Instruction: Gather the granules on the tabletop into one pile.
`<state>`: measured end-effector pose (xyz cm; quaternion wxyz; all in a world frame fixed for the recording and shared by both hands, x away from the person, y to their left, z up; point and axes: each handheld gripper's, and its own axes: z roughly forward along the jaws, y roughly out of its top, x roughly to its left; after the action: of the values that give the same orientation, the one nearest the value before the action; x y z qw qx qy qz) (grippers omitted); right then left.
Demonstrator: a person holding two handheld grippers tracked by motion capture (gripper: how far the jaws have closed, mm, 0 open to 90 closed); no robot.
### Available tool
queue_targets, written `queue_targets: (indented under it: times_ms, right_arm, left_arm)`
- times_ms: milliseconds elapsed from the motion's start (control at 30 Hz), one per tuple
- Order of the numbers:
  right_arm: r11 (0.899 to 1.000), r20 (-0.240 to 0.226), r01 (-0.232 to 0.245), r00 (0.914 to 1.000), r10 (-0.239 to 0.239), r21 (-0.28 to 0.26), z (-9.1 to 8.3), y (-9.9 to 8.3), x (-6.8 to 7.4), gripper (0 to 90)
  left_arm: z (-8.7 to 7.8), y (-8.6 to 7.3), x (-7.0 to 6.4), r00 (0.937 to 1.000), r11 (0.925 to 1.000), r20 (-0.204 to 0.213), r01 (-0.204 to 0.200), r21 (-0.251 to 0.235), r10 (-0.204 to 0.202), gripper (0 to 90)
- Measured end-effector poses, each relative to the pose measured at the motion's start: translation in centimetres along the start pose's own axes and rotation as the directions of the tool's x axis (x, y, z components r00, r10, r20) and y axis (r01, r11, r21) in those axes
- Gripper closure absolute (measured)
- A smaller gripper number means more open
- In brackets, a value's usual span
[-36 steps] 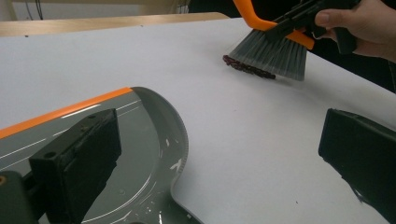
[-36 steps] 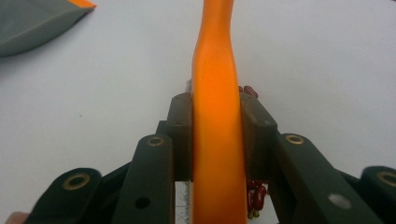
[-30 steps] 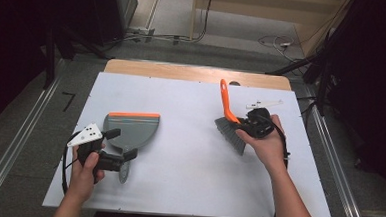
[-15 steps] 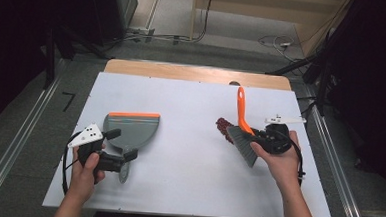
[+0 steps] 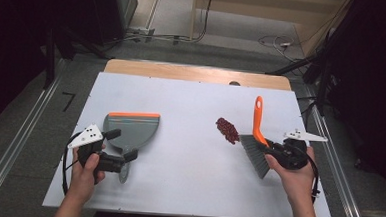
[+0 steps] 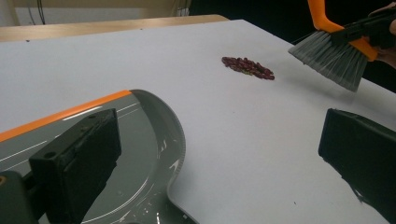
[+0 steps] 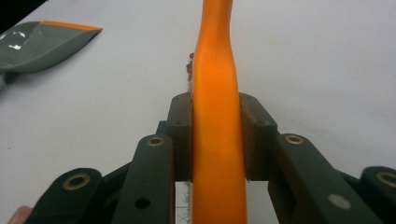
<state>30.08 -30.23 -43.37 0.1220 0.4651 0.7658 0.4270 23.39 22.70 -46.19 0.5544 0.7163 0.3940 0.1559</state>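
High view: your right tongs (image 5: 271,151) pinch the brush (image 5: 255,142); left tongs (image 5: 122,155) spread; next, sweep beans (image 5: 227,130) toward dustpan (image 5: 131,131).

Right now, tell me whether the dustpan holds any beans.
Empty. The dustpan shows bare grey inside in the high view; the beans lie piled on the table, apart from it.

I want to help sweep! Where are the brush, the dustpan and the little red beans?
Orange-handled grey-bristled brush (image 5: 256,157), high view, bristles.
Grey plastic dustpan with orange edge (image 5: 132,131), high view, pan floor.
Pile of dark red beans (image 5: 227,130), high view, pile's middle.
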Motion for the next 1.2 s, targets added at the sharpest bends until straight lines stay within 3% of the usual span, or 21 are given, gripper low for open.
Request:
queue_targets:
  times_ms: [500, 1200]
  right_arm:
    - [0.994, -0.005, -0.087, 0.9962, 0.087, -0.062, -1.9, -3.2, -2.9, 68.2]
    - [0.991, 0.006, -0.109, 0.9939, 0.110, -0.072, -2.2, -3.9, -4.4, 68.1]
  left_arm:
    - [0.1, -0.1, -0.1, 0.9998, 0.9998, -0.011, -0.019, 0.004, 0.019, 0.0]
    - [0.0, -0.4, 0.3, 0.9995, 0.9998, -0.026, -0.018, -0.005, 0.017, 0.0]
